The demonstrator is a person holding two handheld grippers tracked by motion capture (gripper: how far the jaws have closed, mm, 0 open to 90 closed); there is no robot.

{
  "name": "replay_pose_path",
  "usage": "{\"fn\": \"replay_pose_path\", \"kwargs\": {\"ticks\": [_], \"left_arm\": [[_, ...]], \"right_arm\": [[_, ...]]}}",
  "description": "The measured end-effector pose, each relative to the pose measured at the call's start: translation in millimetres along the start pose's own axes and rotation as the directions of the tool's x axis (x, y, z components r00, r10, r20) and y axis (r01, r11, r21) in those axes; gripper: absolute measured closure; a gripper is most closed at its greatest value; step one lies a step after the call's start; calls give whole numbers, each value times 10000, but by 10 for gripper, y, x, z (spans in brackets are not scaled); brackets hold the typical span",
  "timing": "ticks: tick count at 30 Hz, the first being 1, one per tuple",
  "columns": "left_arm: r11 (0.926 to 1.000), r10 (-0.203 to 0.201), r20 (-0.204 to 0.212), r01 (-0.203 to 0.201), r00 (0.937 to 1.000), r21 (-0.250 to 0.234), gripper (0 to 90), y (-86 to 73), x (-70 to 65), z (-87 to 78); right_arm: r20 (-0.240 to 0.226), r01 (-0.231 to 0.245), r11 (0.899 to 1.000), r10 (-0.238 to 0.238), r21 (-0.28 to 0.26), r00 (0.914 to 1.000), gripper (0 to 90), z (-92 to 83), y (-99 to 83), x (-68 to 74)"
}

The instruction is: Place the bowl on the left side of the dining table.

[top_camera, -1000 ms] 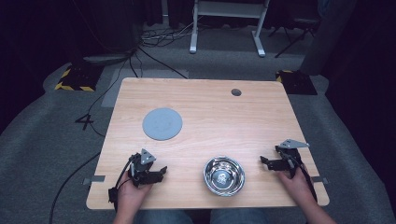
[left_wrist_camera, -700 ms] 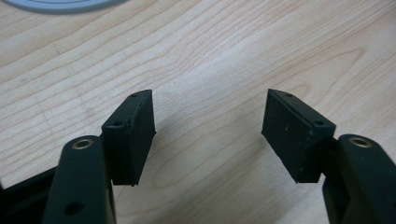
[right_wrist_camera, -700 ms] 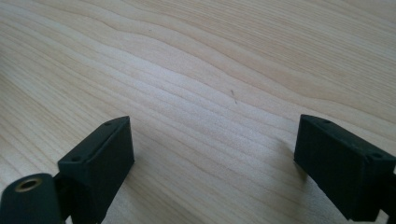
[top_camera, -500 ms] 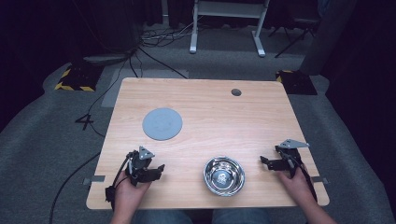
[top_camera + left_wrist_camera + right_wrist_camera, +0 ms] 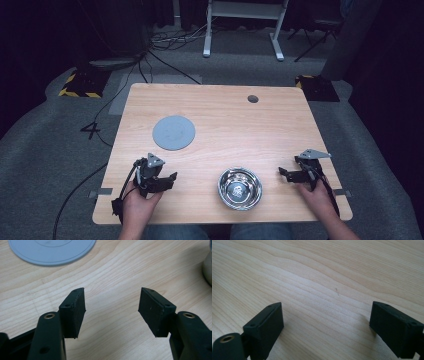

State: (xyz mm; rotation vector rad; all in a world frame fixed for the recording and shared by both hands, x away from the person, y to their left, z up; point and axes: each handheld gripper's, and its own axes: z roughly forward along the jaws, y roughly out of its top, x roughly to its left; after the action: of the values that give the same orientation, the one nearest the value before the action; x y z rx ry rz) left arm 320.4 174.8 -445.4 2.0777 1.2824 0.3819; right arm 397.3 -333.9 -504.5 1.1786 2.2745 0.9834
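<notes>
Two objects lie within reach on the worktop [image 5: 280, 120]: a stainless steel bowl [image 5: 240, 188] near the front edge, between the hands, and a flat grey disc [image 5: 173, 132] farther back on the left. The left claw [image 5: 167, 181] is empty, pointing toward the bowl; its jaws have just been closing partway and stand moderately apart over bare wood. The right claw [image 5: 283, 174] is empty too, jaws wide, to the bowl's right.

We judge the bowl light, rigid and slippery, with a polished curved wall that offers poor purchase. We recommend pinching the rim, one pad inside and one outside.

We expect the thin, stiff disc to need sliding over the worktop edge or lifting by its edge.
</notes>
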Motion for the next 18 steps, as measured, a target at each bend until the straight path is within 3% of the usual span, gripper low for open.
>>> {"fn": "replay_pose_path", "kwargs": {"ticks": [9, 18], "left_arm": [[9998, 146, 345, -142, 9993, -121, 387, 126, -79, 31], [9979, 617, 710, -602, 9956, -224, 387, 301, -221, 104]], "right_arm": [[-3, -10, 10000, 10, -6, 10000, 117, 0, 0, 0], [-3, -4, 10000, 4, -10, 10000, 117, 0, 0, -1]]}}
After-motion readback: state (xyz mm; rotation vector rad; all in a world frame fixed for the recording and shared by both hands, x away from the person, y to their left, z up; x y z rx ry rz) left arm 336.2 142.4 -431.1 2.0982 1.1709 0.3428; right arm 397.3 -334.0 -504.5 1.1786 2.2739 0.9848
